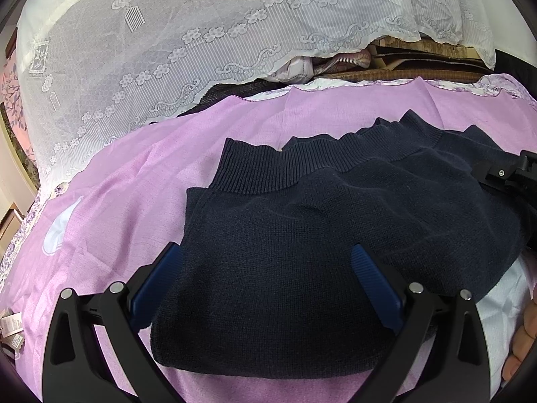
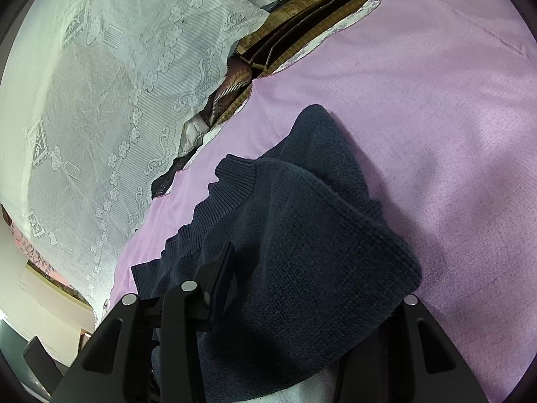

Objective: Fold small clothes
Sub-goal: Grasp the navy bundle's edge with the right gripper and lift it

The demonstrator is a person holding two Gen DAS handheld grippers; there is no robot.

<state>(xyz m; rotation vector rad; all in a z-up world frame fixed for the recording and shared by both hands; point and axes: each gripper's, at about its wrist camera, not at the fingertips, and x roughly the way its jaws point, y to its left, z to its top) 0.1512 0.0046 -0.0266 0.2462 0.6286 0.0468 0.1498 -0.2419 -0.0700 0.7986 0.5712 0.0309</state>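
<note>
The left gripper (image 1: 265,278) has its blue-padded fingers (image 1: 376,285) spread wide, one on each side of the near part of a navy knit sweater (image 1: 302,235); the pads lie along the fabric without pinching it. The right gripper (image 2: 302,302) is partly buried: one black finger (image 2: 218,278) shows against the knit, the other is hidden under a raised fold, so the jaws look half closed around a bunch of sweater, though whether the pads truly bite cannot be told. In the left wrist view that gripper (image 1: 510,174) shows at the sweater's right edge. The sweater lies on a lilac bedsheet (image 1: 134,184), its ribbed hem (image 1: 261,171) on the far side and a lace cloth (image 1: 151,50) beyond it; it looks only partly folded, with the right side heaped up. The risk, as I judge it, is that a loose or uneven hold on the thick bunch lets layers slip when lifted, so the fold lands crooked. The wide left fingers press nothing, so a pull from the right could drag the whole sweater across the sheet and rumple it.
</note>
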